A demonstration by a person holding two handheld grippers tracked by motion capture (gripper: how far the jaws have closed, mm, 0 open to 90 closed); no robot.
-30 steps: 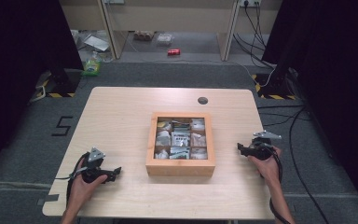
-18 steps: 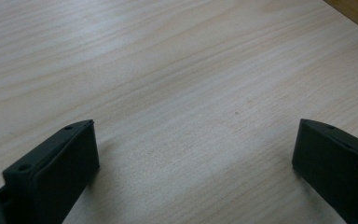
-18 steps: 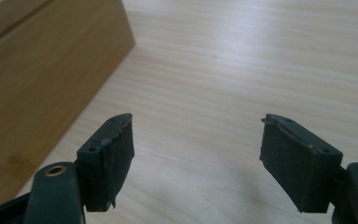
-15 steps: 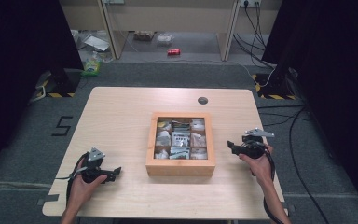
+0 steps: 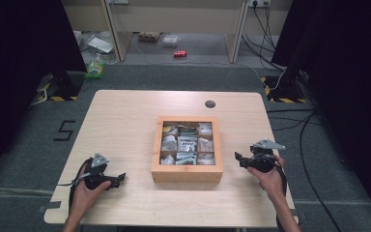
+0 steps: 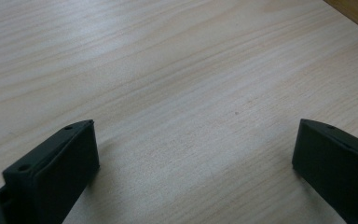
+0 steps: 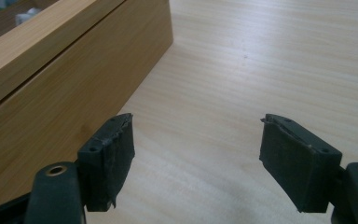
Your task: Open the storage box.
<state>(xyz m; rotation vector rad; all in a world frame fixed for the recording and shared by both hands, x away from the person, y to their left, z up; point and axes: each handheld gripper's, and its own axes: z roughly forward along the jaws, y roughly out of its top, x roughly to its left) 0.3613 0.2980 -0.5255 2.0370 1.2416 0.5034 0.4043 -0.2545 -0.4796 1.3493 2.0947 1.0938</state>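
Note:
A square wooden box point(image 5: 187, 173) with several compartments holding small packets point(image 5: 187, 143) sits in the middle of the light wooden table point(image 5: 125, 121). My right gripper point(image 5: 238, 158) hovers just right of the box, pointing at its side wall point(image 7: 60, 93). Its jaws stand wide apart with nothing between them, and one fingertip point(image 7: 112, 154) is close to the wall. My left gripper point(image 5: 121, 177) rests low at the table's front left, pointing toward the box. It is open over bare wood point(image 6: 191, 102), and its fingertips point(image 6: 65, 163) hold nothing.
A small dark round disc point(image 5: 210, 104) is set in the table near its far edge. Beyond the table, cables point(image 5: 290, 121), clutter and a red can point(image 5: 179, 54) lie on the grey floor. Dark curtains flank both sides.
My right gripper has moved left toward the box's right side and risen a little. The left gripper has stayed in place.

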